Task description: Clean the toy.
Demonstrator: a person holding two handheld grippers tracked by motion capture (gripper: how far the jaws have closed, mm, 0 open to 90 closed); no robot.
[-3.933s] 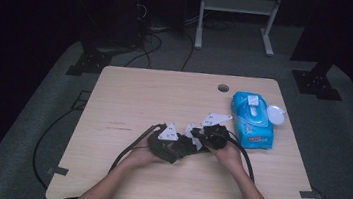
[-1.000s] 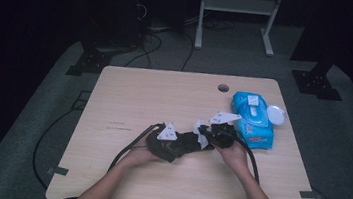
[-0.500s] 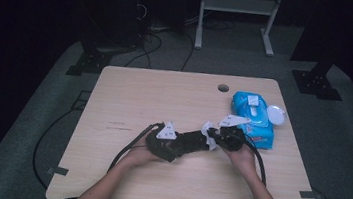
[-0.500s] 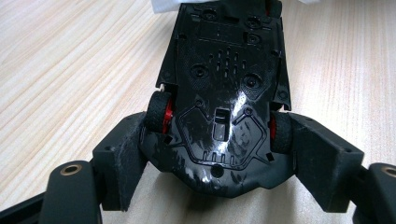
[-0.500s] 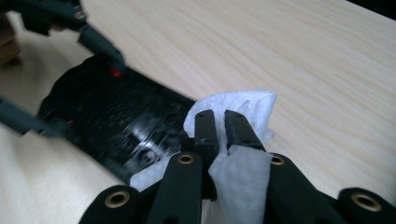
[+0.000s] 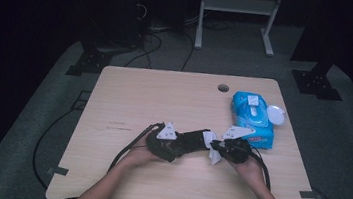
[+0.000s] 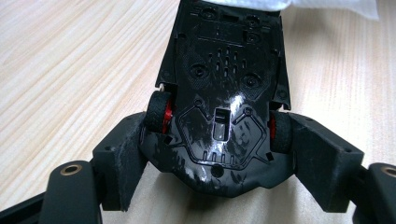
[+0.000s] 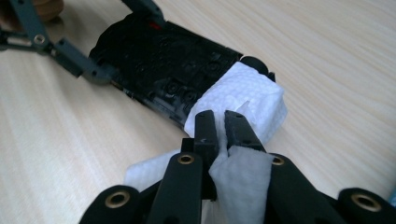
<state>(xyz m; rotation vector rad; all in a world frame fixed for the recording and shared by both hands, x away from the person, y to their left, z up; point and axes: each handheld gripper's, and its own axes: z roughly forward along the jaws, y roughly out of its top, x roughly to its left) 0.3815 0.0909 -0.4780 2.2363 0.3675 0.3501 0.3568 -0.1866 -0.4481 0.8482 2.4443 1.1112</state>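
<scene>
Step in hand: wiping the underside of the black plastic toy car (image 7: 219,93), which lies upside down near the front-middle of the light wooden table (image 6: 154,102). Left gripper (image 7: 219,154) has its 2 jaws clamped on the car's rear end by the red-hubbed wheels, pinning it. Right gripper (image 8: 218,130) has its jaws pinched nearly together on a white folded wet wipe (image 8: 247,98), draped over the car's far end. Next, prob: drag wipe along chassis w/ light pressure, left grip steady
</scene>
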